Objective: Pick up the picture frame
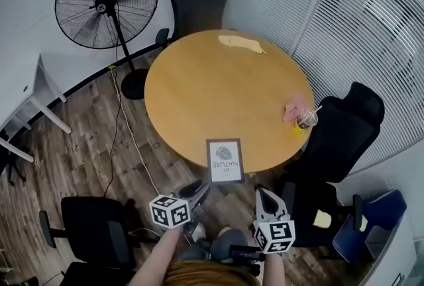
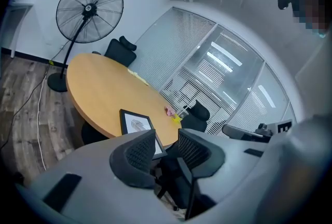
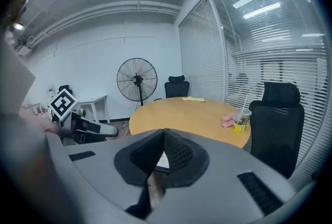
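Picture frame (image 1: pixel 224 160) flat, long axis toward person, left gripper (image 1: pixel 201 190) spread, right gripper (image 1: pixel 262 194) closed

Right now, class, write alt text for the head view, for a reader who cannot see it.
A black picture frame lies flat at the near edge of a round wooden table, with the left gripper and right gripper short of it. A plastic cup stands at the table's right edge; a pedestal fan stands beyond.

Round table (image 1: pixel 218 79), standing fan (image 1: pixel 106 0), plank floor (image 1: pixel 79 145)
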A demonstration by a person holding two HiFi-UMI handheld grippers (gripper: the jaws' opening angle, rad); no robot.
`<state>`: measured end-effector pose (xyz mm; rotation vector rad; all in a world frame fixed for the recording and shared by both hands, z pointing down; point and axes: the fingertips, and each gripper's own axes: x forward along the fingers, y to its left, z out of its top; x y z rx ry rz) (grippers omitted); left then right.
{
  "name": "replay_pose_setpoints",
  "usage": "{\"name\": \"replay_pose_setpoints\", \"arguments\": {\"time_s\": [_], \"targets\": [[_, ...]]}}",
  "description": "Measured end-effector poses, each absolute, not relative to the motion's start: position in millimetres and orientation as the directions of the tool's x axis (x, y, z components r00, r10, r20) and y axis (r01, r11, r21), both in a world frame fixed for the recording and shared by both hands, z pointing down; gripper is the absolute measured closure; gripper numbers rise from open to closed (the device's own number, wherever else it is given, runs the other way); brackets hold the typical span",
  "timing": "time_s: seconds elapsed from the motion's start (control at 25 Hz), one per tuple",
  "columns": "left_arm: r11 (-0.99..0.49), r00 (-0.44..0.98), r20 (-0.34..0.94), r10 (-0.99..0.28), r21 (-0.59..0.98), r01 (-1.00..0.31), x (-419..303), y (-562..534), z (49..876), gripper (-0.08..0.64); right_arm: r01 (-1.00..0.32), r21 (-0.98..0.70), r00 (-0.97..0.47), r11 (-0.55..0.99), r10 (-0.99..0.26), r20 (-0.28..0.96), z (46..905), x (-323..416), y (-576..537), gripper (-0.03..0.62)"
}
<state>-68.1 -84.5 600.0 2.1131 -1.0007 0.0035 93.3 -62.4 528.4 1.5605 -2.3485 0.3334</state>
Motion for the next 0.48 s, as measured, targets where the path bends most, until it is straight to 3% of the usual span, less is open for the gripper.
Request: {"name": "replay_pose_setpoints", "arguments": {"time_s": [0.48], "targets": [[-0.354, 0.691, 0.338, -0.639, 0.669, -0.654, -59.0, -128.5, 614.0, 0.407, -0.930, -0.070, -0.354, 0.361, -0.830, 0.430, 561.8, 108.9, -93.1, 0.580]]}}
